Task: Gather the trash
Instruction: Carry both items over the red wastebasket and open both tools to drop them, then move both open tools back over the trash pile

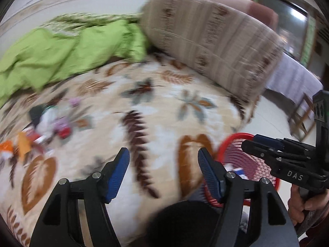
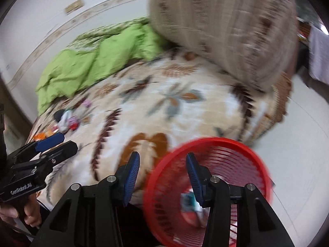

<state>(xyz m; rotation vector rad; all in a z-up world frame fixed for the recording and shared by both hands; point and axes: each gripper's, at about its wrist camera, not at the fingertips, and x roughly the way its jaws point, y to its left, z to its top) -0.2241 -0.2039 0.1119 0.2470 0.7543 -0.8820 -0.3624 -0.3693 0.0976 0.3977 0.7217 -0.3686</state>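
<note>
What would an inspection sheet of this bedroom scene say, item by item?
Surface: leaf-patterned bedspread, blurred.
Job's things: heap of small wrappers on the bed; red basket on the floor beside the bed, some trash inside.
Clutter: green quilt, striped pillow.
Grippers: left gripper and right gripper both open, nothing between the pads.
Cables: thin black cord below the left hand.
Surroundings: pale wall, white floor, window.

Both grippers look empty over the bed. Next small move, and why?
Probably swing the left gripper toward the wrappers heaped on the bedspread to its left. Both it and the right gripper are open with nothing between the pads, the red basket beside the bed already holds some scraps, and that heap is the only trash still out.
</note>
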